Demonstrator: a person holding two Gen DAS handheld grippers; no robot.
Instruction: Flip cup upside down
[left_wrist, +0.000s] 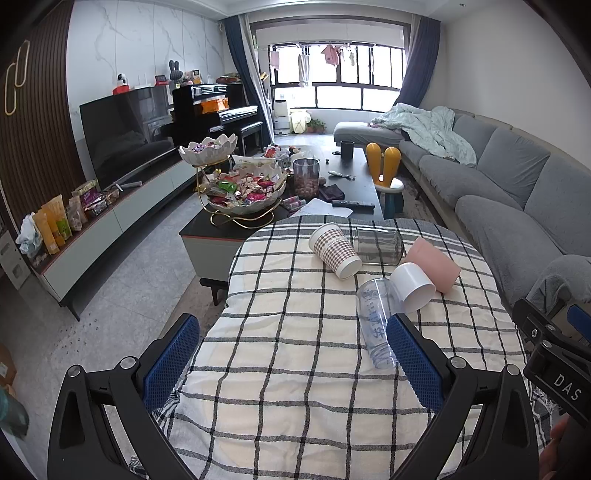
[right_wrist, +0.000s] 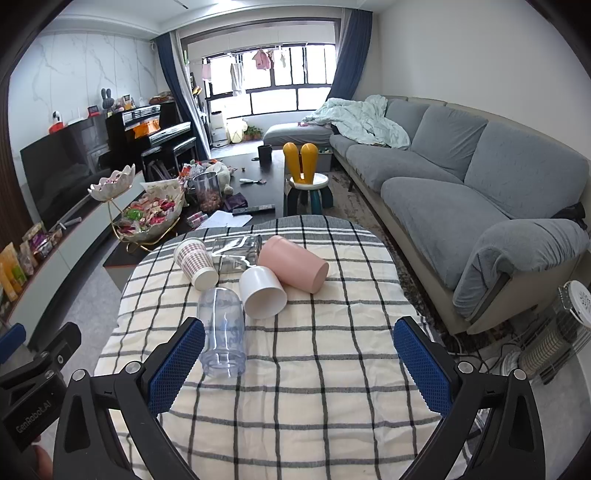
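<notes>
Several cups lie on their sides on a round table with a checked cloth (left_wrist: 295, 350) (right_wrist: 332, 350). A clear plastic cup (left_wrist: 375, 325) (right_wrist: 221, 332) lies nearest, mouth towards me. Behind it lie a white cup (left_wrist: 413, 288) (right_wrist: 262, 291), a pink cup (left_wrist: 436, 267) (right_wrist: 293, 267), a patterned paper cup (left_wrist: 334, 249) (right_wrist: 195, 262) and a clear glass (left_wrist: 378, 242) (right_wrist: 236, 253). My left gripper (left_wrist: 291, 358) is open and empty, its right pad (left_wrist: 415, 363) beside the clear cup. My right gripper (right_wrist: 299, 365) is open and empty, its left pad (right_wrist: 177, 369) beside that cup.
A dark coffee table (left_wrist: 354, 184) (right_wrist: 258, 173) with a tiered snack dish (left_wrist: 240, 184) and a jar stands behind the round table. A grey sofa (left_wrist: 509, 192) (right_wrist: 461, 192) runs along the right. A TV cabinet (left_wrist: 110, 221) lines the left wall. A heater (right_wrist: 554, 339) stands at the right.
</notes>
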